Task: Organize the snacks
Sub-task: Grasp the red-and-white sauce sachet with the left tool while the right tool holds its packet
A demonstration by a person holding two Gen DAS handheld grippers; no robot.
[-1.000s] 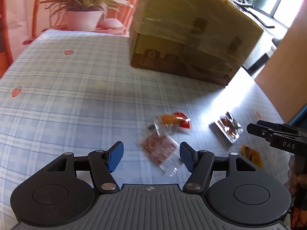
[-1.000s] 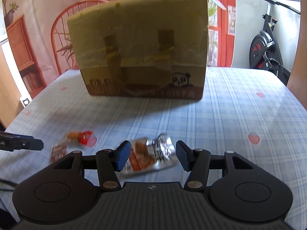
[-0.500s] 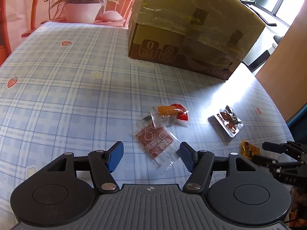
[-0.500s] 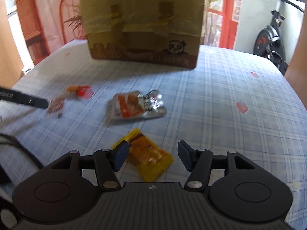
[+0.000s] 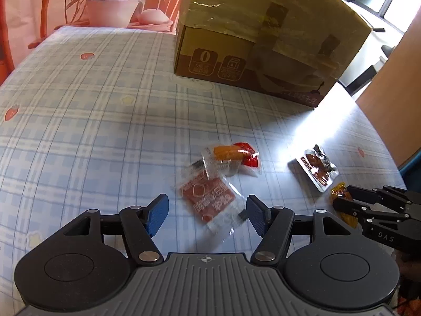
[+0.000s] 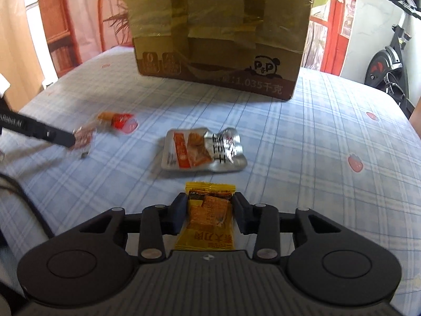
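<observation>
My right gripper [image 6: 210, 212] is shut on a yellow snack packet [image 6: 209, 214] low over the table; it also shows in the left wrist view [image 5: 342, 200]. My left gripper [image 5: 205, 214] is open just above a red clear-wrapped packet [image 5: 208, 197]. Beyond that lies an orange and red snack [image 5: 231, 154], also in the right wrist view [image 6: 117, 119]. A silver foil packet [image 6: 204, 148] lies ahead of my right gripper and shows in the left wrist view [image 5: 314, 168].
A large taped cardboard box [image 6: 218, 34] stands at the back of the blue checked table [image 5: 79, 121]. A potted plant [image 5: 110, 5] stands beyond the far left edge. An exercise bike [image 6: 389, 63] stands off to the right.
My right gripper moved down over the yellow packet and closed on it. My left gripper stayed open, drifting slightly over the red packet.
</observation>
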